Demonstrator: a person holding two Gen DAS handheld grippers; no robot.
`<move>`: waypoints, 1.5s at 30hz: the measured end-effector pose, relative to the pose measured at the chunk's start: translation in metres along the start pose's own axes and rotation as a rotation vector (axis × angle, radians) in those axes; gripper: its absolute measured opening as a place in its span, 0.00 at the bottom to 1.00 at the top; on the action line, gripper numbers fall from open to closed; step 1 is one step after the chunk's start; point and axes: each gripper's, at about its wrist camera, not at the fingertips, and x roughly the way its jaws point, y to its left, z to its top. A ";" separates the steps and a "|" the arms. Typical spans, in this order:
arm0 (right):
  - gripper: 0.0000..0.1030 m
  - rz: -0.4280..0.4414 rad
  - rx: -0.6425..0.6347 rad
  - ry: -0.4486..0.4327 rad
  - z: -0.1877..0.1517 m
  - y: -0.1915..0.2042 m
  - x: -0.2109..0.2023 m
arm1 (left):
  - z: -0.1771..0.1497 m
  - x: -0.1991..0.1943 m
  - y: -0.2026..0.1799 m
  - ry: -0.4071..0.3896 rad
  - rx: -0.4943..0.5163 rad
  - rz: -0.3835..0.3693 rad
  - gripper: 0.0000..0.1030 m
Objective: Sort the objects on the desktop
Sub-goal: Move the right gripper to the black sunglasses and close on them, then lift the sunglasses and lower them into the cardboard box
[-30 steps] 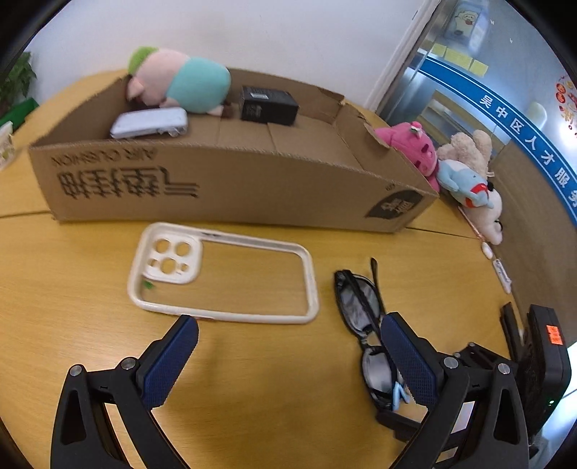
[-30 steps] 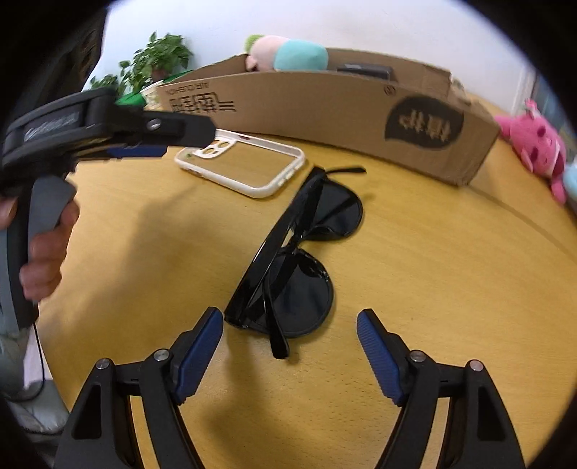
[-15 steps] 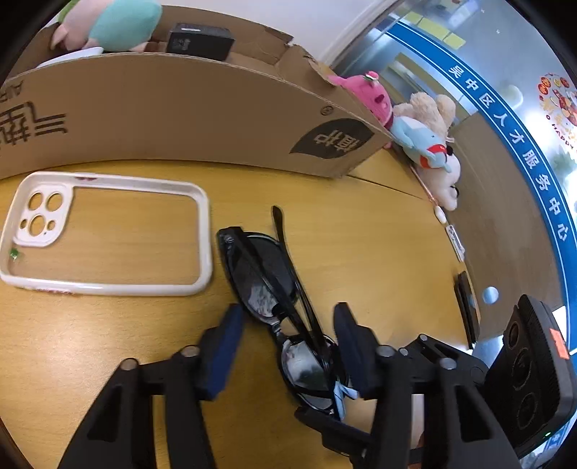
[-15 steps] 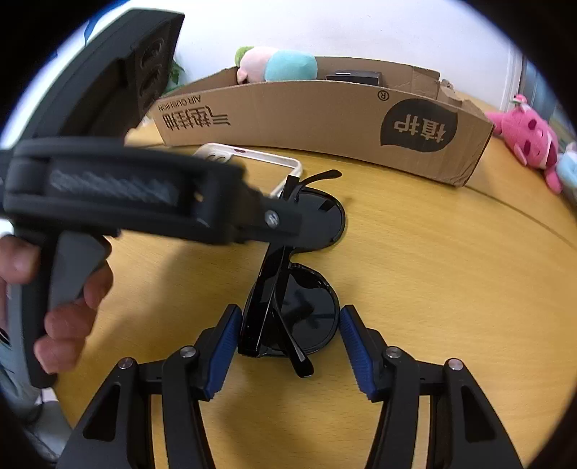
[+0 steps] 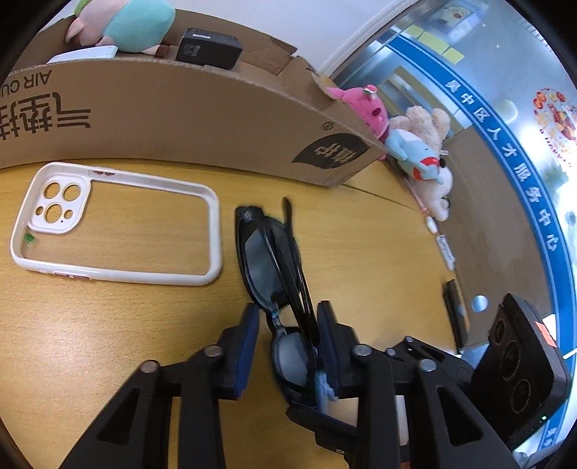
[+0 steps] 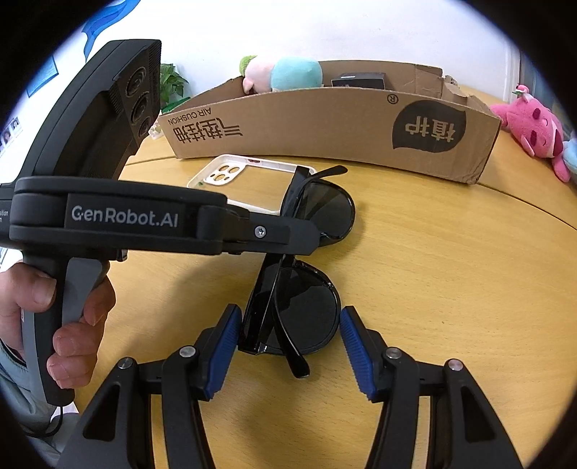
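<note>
Black sunglasses (image 5: pixel 268 252) lie folded on the wooden table (image 5: pixel 108 324), right of a white phone case (image 5: pixel 119 223). My left gripper (image 5: pixel 286 317) has its jaws closed in around the middle of the sunglasses, at the bridge. My right gripper (image 6: pixel 288 324) is open, its blue pads on either side of the near lens (image 6: pixel 306 314), left pad close to the frame, right pad a little apart. The left gripper's body (image 6: pixel 162 220) crosses over the glasses in the right wrist view.
A long cardboard box (image 5: pixel 180 119) stands behind, holding a plush toy (image 5: pixel 133 21), a black box (image 5: pixel 207 50) and a white item (image 5: pixel 86 56). Plush toys (image 5: pixel 414 144) lie at the table's right edge. The phone case (image 6: pixel 249 180) lies beyond the glasses.
My left gripper moved right from the phone case to the sunglasses and closed around their bridge. My right gripper advanced and narrowed around the near lens.
</note>
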 end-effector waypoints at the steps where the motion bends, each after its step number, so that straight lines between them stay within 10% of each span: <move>1: 0.54 -0.003 0.003 -0.013 0.001 0.001 -0.003 | 0.001 -0.001 -0.001 0.008 0.006 -0.004 0.05; 3: 0.02 0.045 0.010 -0.035 0.006 0.000 -0.008 | 0.002 -0.002 -0.004 0.009 0.021 0.004 0.05; 17: 0.04 0.057 0.016 -0.102 0.040 0.003 -0.020 | 0.029 -0.036 -0.018 -0.089 0.051 0.003 0.05; 24: 0.55 0.106 0.031 -0.214 0.062 -0.001 -0.052 | 0.052 -0.062 -0.035 -0.170 0.074 0.004 0.05; 29: 0.52 0.067 -0.058 -0.225 0.082 0.016 -0.047 | 0.067 -0.067 -0.052 -0.190 0.109 -0.003 0.05; 33: 0.21 0.038 -0.062 -0.241 0.101 0.016 -0.044 | 0.075 -0.069 -0.057 -0.200 0.119 0.010 0.05; 45: 0.12 0.014 -0.040 -0.320 0.151 -0.001 -0.068 | 0.130 -0.095 -0.080 -0.265 0.192 -0.025 0.05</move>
